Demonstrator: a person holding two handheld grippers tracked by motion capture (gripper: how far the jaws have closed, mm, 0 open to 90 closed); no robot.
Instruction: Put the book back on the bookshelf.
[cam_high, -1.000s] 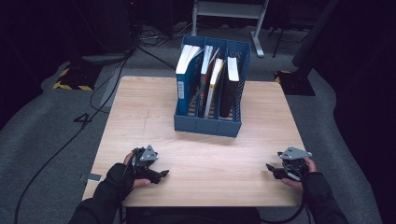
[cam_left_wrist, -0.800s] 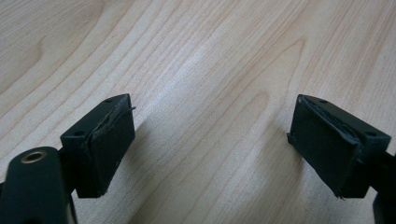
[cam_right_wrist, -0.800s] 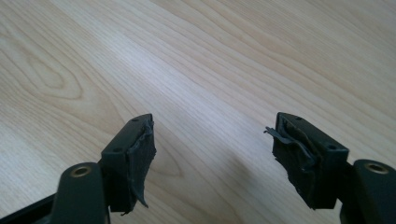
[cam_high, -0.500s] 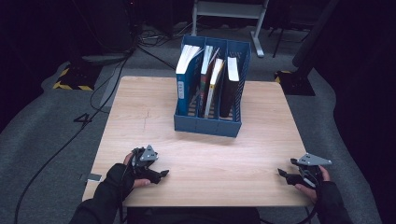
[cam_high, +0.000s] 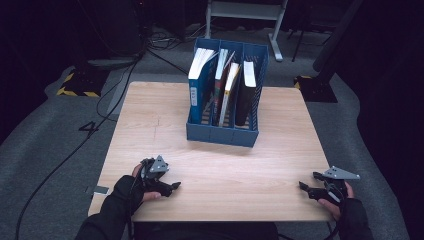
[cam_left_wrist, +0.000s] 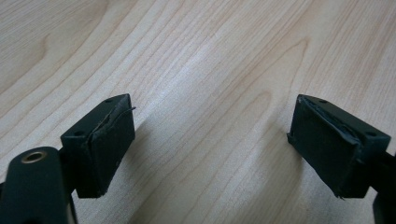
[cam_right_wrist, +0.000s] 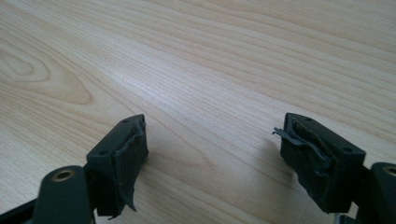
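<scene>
A blue file rack stands at the middle back of the wooden table, with several books upright in its three compartments. My left gripper rests low near the table's front left, open, its pads wide apart over bare wood; in the left gripper view my left gripper has nothing between the jaws. My right gripper sits by the front right corner, open. Its jaws have just been opening, and in the right gripper view my right gripper holds nothing, with torn pad covering on its fingertips.
The table's right edge lies close to my right hand. Cables trail over the grey floor at the left. A yellow-black striped base and a white stand sit beyond the table.
My right hand has slid to the right and toward the table's near edge, a little lower. The left hand and the rack have not moved.
</scene>
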